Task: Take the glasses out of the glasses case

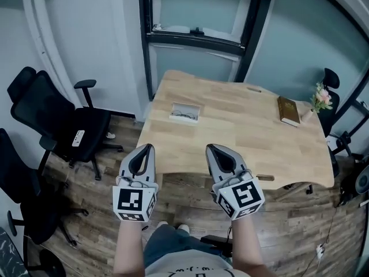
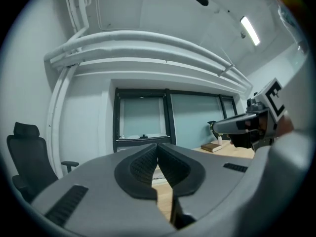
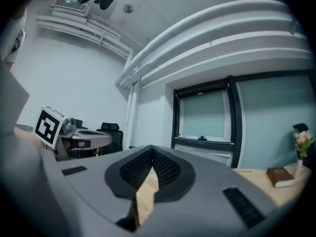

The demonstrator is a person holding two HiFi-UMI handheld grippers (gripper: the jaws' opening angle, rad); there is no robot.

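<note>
An open pale glasses case [image 1: 185, 112] lies on the wooden table [image 1: 230, 137], left of its middle, with dark-framed glasses inside. Both grippers hover side by side in front of the table's near edge, well short of the case, and point level toward it. My left gripper [image 1: 150, 147] [image 2: 157, 145] is shut with nothing between its jaws. So is my right gripper [image 1: 210, 148] [image 3: 151, 148], whose tips hang over the table's front edge. Each gripper view looks past its own closed jaws at the far window wall; the case is hidden behind them.
A brown book [image 1: 288, 109] [image 3: 279, 176] lies at the table's right side, with a small vase of flowers [image 1: 320, 100] [image 3: 302, 141] beyond it. Black office chairs [image 1: 63, 123] stand on the wooden floor to the left. A dark-framed window [image 1: 196, 36] rises behind the table.
</note>
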